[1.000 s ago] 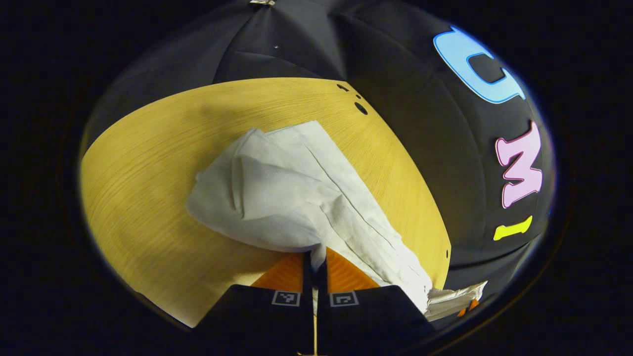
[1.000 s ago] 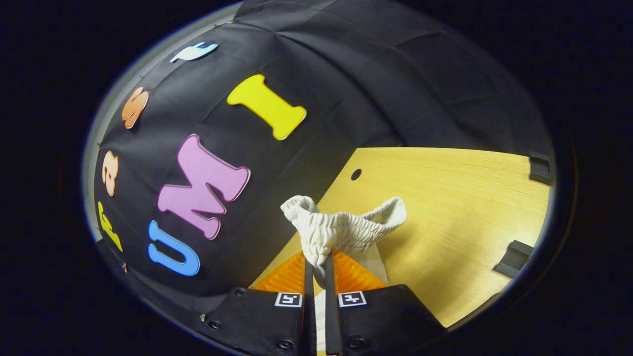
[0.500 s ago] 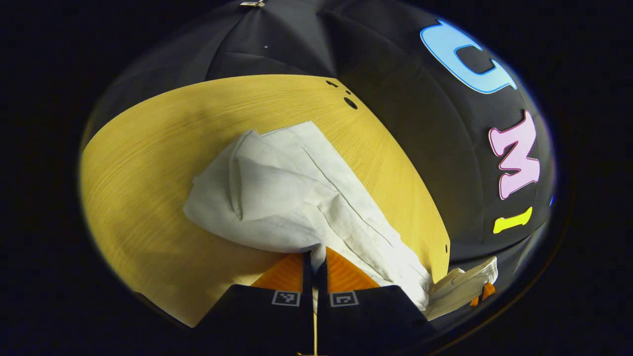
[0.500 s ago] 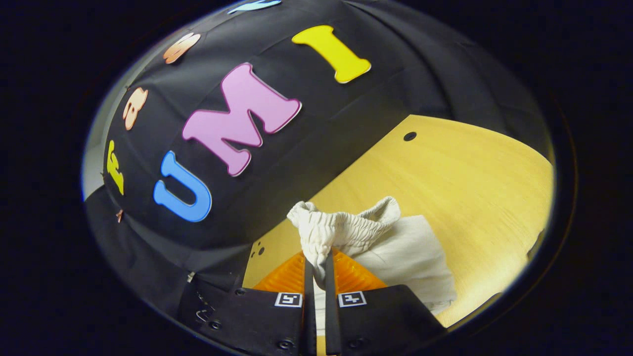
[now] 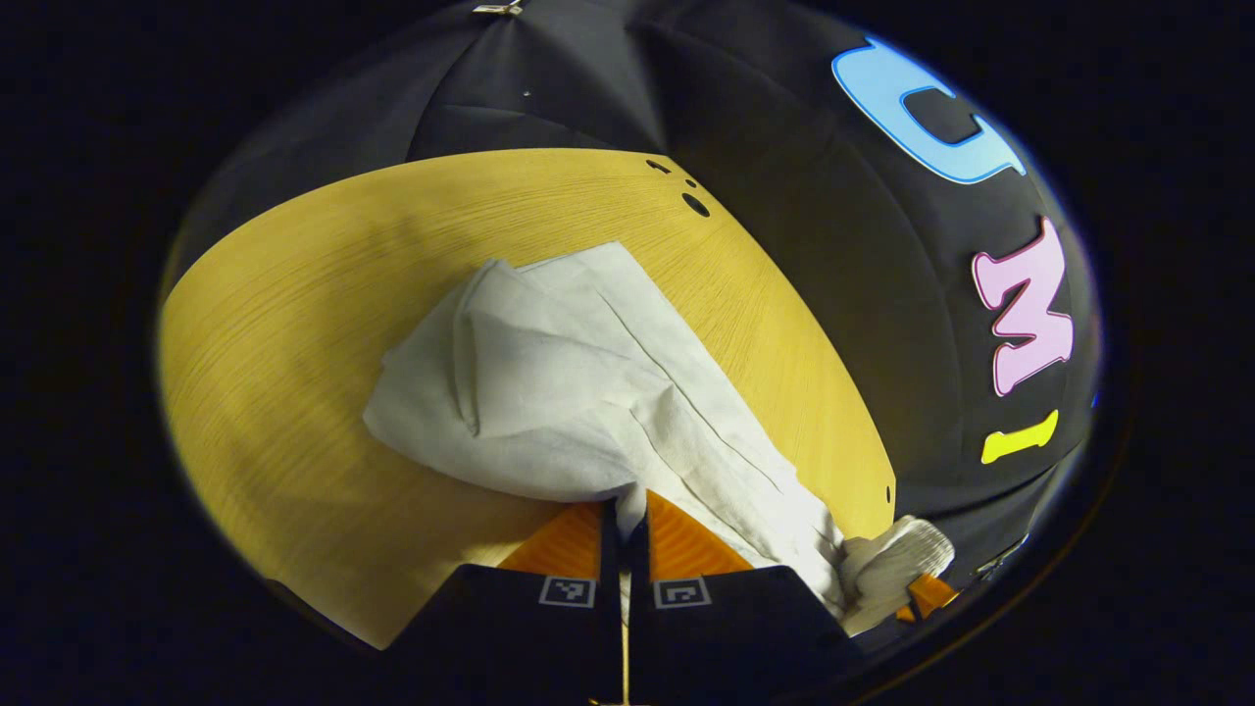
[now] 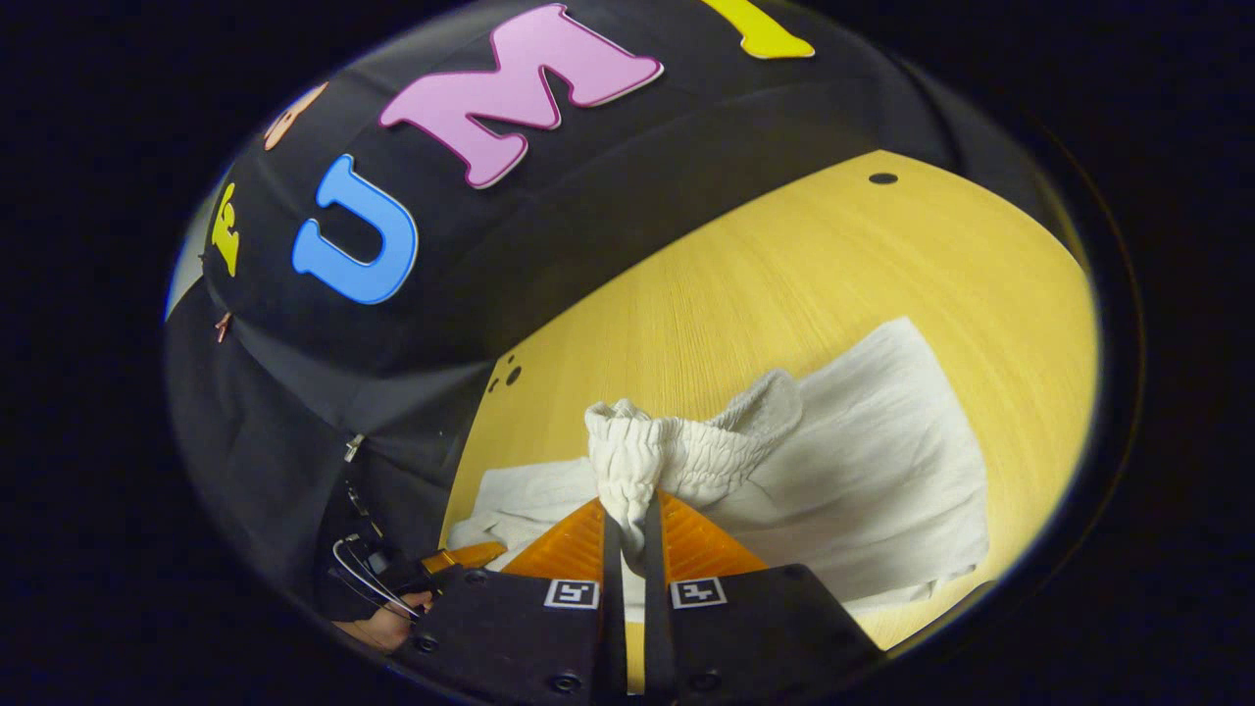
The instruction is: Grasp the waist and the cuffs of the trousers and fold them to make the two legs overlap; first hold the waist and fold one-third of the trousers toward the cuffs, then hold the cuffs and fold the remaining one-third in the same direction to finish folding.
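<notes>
- Your left gripper is clamped, jaws nearly together, on a thin fold of the trousers.
- Your right gripper pinches the waist, a gathered, ribbed elastic band bunched into a knot of ridges.
- One pair of trousers: off-white, soft woven cloth, creased, lying rumpled on the table towards its far edge by the booth wall.
- One table, smooth pale wood grain, with small round holes near its far corner.

No readable text — only square coded markers on gripper bodies.
</notes>
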